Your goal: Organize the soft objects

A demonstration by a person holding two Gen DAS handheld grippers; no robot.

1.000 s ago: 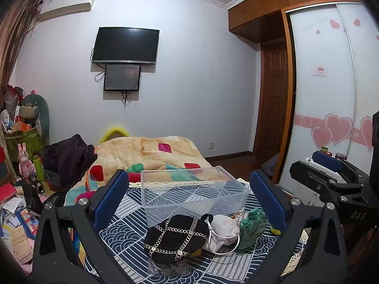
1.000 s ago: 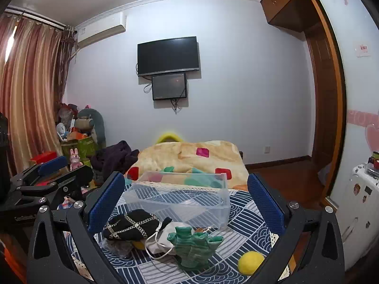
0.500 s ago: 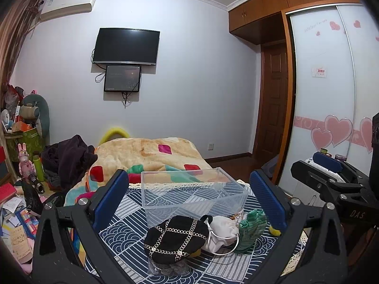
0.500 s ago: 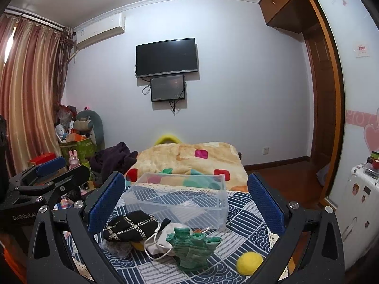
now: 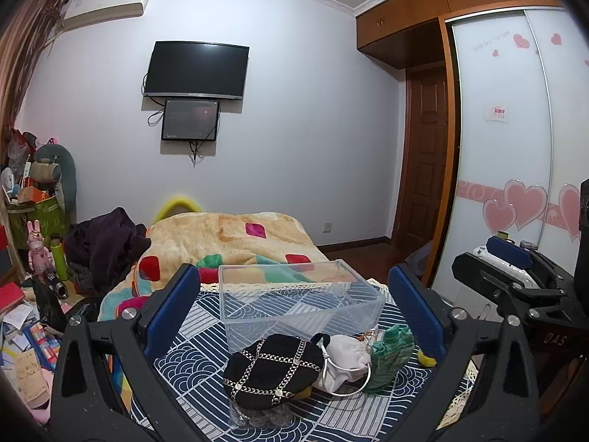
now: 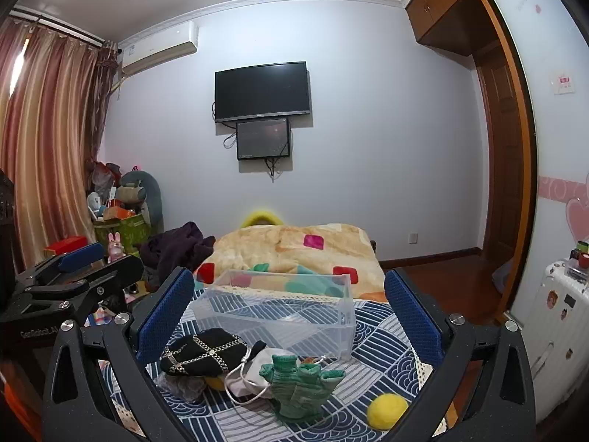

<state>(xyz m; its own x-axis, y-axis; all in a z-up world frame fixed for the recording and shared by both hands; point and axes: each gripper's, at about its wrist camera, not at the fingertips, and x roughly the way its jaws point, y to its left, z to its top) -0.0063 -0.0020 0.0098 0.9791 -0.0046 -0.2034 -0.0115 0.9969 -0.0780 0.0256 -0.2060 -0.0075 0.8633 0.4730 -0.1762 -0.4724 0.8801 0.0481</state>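
Basically nothing has changed over the last second; both views just drifted a hair, so sorting hasn't started. Left tool (image 5: pixel 294 316) and right tool (image 6: pixel 291 316) are both spread wide, holding nothing. The clear plastic bin (image 6: pixel 279 309) sits empty on the blue patterned cloth (image 6: pixel 383 350). In front of it: black chain-trimmed hat (image 5: pixel 272 372), white drawstring pouch (image 5: pixel 346 362), green knitted gloves (image 6: pixel 300 383). The yellow fuzzy ball (image 6: pixel 386 410) is near the cloth's right edge, could roll. Plenty of room above.
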